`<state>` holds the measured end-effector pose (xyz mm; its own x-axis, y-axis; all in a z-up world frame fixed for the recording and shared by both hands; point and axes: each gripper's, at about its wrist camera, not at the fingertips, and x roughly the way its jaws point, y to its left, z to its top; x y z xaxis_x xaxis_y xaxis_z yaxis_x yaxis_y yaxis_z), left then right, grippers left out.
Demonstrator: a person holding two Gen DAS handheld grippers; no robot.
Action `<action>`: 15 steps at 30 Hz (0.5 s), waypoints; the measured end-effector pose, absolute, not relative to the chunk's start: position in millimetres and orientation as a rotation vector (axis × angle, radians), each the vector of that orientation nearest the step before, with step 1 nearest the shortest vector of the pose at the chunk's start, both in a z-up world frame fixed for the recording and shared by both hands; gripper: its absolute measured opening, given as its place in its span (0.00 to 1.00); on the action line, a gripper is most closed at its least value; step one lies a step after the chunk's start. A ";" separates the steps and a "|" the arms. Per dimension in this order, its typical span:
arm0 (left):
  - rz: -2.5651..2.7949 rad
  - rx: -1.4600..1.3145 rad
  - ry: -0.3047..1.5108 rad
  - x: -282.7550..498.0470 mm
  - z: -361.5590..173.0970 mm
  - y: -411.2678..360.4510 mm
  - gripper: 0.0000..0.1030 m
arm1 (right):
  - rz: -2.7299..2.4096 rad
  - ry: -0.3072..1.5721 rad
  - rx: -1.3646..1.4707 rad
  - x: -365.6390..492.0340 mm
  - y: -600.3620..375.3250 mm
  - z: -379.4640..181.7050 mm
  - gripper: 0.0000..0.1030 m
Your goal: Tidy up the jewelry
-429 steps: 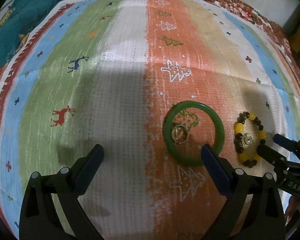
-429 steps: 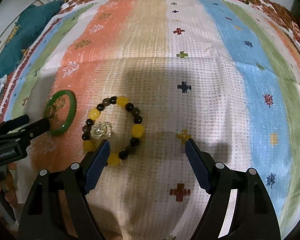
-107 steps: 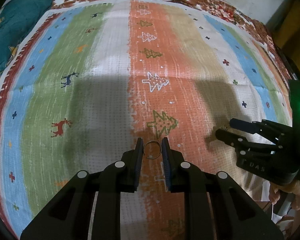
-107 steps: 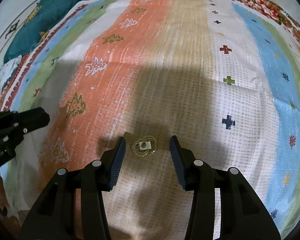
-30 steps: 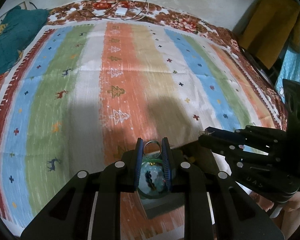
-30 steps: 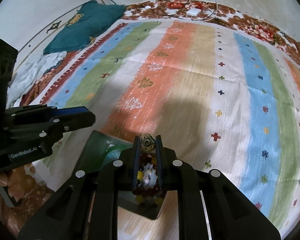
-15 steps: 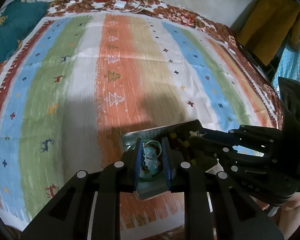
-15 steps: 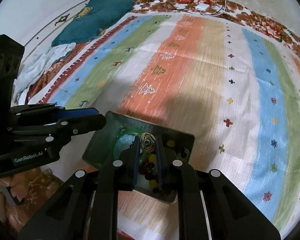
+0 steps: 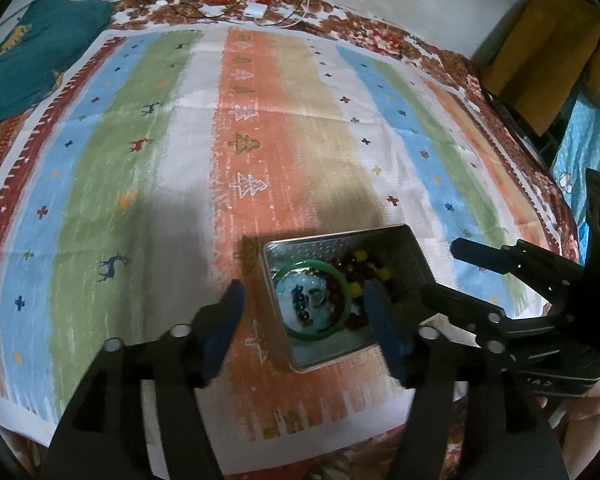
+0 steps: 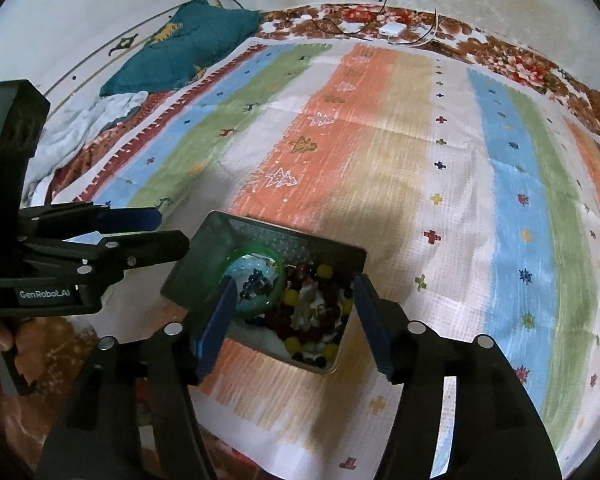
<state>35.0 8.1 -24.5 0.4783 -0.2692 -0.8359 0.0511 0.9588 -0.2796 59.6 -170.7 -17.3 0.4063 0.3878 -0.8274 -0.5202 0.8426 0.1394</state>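
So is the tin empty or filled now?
Filled: the tin holds a green bangle and beaded bracelets. Both grippers are open above it.

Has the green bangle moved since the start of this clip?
Yes. The green bangle no longer lies on the rug's orange stripe; it now sits inside the metal tin, around smaller beads, with both grippers open above it.

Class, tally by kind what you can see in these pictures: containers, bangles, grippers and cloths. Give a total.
Metal tins: 1
Green bangles: 1
Grippers, left and right: 2
Striped cloths: 1
Total: 5
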 end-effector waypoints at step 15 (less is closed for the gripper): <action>-0.140 -0.204 1.024 8.4 -24.9 11.3 0.94 | 0.562 0.994 -0.102 40.2 -187.1 -19.3 0.90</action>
